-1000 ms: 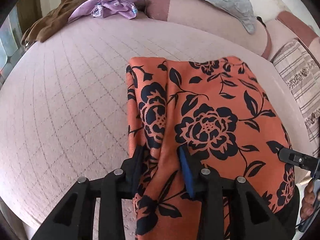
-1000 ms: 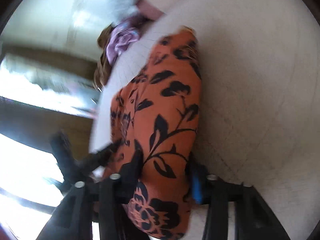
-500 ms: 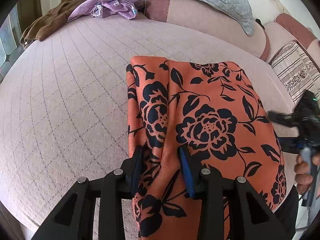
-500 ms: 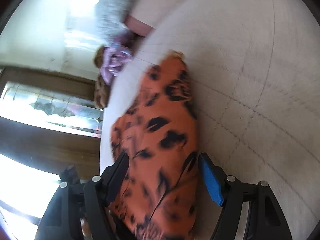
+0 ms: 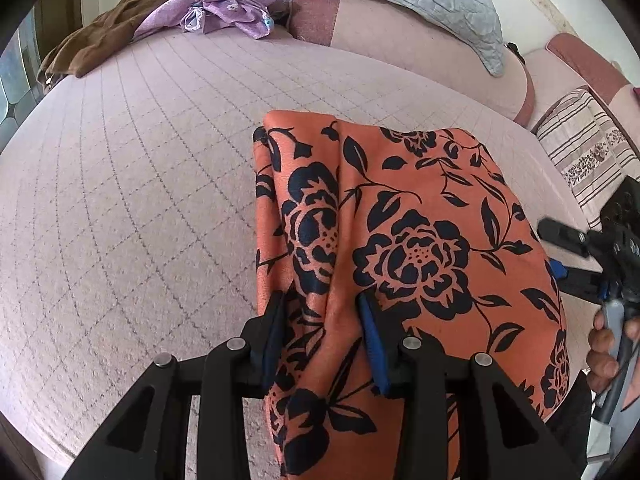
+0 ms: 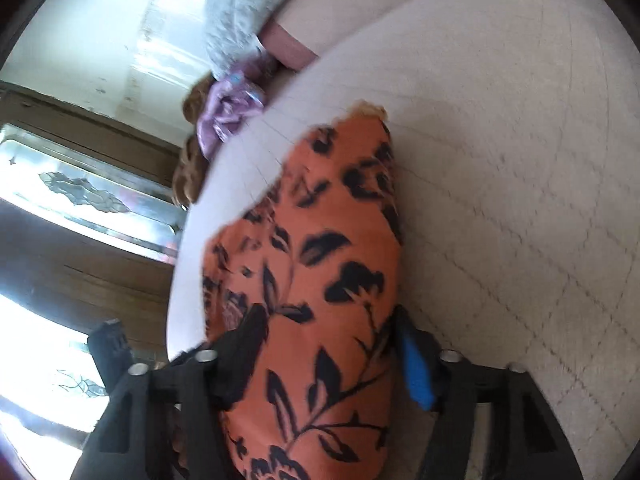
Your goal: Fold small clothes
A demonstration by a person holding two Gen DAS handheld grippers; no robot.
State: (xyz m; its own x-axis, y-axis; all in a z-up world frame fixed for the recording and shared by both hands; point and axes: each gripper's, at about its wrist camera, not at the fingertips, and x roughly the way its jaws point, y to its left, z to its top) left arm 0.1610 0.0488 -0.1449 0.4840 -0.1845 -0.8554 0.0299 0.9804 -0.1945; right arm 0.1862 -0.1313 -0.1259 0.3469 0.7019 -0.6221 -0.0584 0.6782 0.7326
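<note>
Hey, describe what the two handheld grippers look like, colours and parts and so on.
Both are matte black plastic with angular cut-out arms and silver round pins at the joints. The left gripper has blue pads lining its fingers' inner faces; the right gripper shows one bright blue pad. From the left wrist view, the right one has a grey handle.

Your left tongs (image 5: pixel 323 312) pinch the cloth (image 5: pixel 412 216); your right tongs (image 6: pixel 328 336) gape around it, your hand (image 5: pixel 608 352) gripping their handle.

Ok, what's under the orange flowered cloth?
The orange flowered cloth lies on the pink quilted bed cover, which shows all around it. Its near edge hangs over the bed's edge. Whether anything else lies beneath the cloth cannot be seen; the fabric covers it.
</note>
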